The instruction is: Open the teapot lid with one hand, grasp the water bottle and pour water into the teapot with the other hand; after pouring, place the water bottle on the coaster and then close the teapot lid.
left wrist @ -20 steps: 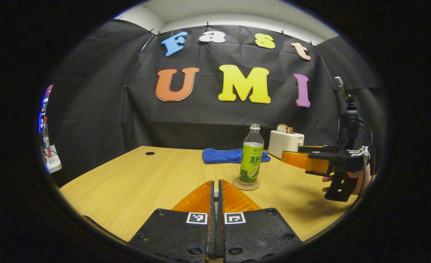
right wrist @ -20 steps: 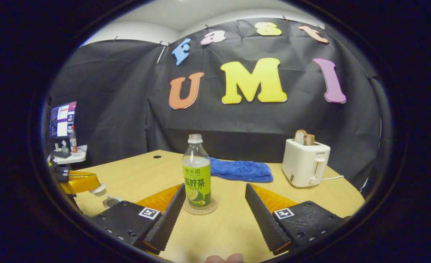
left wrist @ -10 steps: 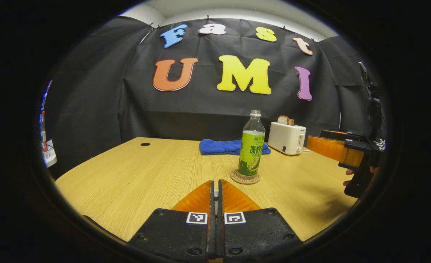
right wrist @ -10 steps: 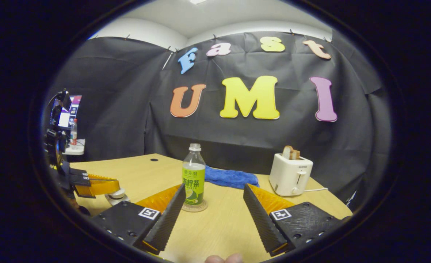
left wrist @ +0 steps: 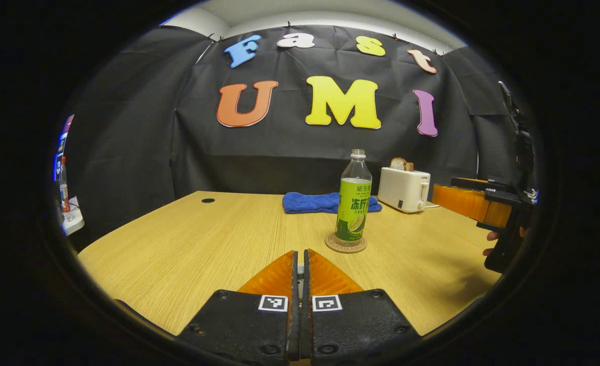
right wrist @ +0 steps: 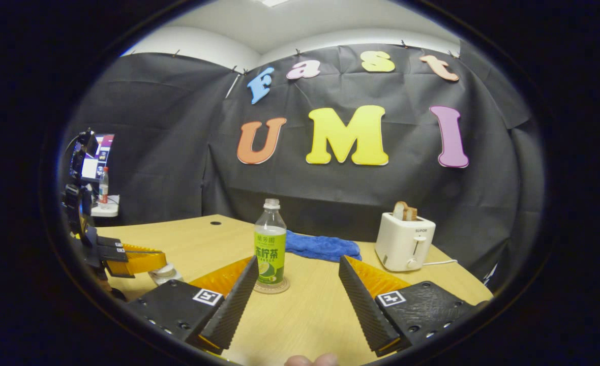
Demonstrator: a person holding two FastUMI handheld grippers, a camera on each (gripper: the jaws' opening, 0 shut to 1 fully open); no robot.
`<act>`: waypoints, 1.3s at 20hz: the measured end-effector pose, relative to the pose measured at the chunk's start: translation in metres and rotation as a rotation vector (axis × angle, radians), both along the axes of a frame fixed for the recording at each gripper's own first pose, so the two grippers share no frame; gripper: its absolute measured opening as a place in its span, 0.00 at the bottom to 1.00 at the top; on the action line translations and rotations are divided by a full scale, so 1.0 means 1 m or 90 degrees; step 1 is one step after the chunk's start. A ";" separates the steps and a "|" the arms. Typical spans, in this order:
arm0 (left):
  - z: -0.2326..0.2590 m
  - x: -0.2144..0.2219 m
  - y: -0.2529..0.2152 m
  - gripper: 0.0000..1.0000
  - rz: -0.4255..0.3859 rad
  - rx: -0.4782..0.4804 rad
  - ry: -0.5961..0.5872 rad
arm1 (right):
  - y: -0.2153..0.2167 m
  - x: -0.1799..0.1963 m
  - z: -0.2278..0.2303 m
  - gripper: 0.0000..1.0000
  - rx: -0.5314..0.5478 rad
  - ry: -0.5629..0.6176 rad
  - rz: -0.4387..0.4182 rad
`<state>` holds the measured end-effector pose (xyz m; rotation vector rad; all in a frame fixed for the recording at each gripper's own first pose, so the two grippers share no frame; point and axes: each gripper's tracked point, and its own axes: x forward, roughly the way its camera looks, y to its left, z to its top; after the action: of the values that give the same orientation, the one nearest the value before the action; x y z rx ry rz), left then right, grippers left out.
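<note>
- The wooden table (left wrist: 188,244) takes up the lower half of both views, its light grain running toward the black cloth wall.
- The right gripper (right wrist: 298,297) hangs low over the near edge of the table with its two fingers spread wide and nothing between them; in the left gripper view it shows at the far right (left wrist: 475,203), held by a hand (left wrist: 493,243).
- The left gripper (left wrist: 300,284) is pressed together, its fingers flat against each other with nothing pinched; in the right gripper view it shows at the far left (right wrist: 137,260).
- A white toaster (right wrist: 404,241) with bread in its slot stands at the back right of the table.
- A folded blue towel (right wrist: 320,246) lies behind the bottle, near the wall.
- The water bottle (left wrist: 353,209) stands upright, uncapped, with a green label, well ahead of both grippers and apart from them.
- The round coaster (left wrist: 346,243) lies flat under the bottle, its rim showing all around the base.
- The teapot lid (right wrist: 165,272) is a pale round shape just under the left gripper's tip in the right gripper view; whether it touches the gripper, I cannot tell.
</note>
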<state>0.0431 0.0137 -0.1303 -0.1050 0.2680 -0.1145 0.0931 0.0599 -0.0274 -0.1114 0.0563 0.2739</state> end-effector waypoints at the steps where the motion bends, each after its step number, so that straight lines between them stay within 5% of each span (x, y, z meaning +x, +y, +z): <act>1: -0.001 0.000 -0.001 0.04 -0.001 0.007 -0.001 | -0.001 -0.001 0.000 0.94 0.001 0.000 0.001; 5: 0.005 -0.001 -0.005 0.07 0.006 0.002 -0.012 | -0.009 -0.007 0.002 0.94 0.011 -0.001 -0.013; 8: 0.021 -0.002 0.002 0.68 0.037 0.019 -0.031 | -0.028 -0.012 0.004 0.95 0.027 -0.005 -0.056; 10: 0.042 -0.003 0.005 0.98 0.055 0.016 -0.053 | -0.042 -0.020 0.008 0.94 0.040 -0.015 -0.083; 17: 0.136 -0.024 -0.020 0.96 0.061 -0.001 -0.164 | -0.080 -0.070 0.044 0.95 0.051 -0.069 -0.158; 26: 0.141 -0.049 -0.044 0.96 0.037 0.002 -0.169 | -0.083 -0.101 0.054 0.94 0.043 -0.080 -0.190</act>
<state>-0.0060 -0.0303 0.0111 -0.0931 -0.0001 -0.0686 -0.0081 -0.0232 0.0269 -0.0519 -0.0606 -0.0298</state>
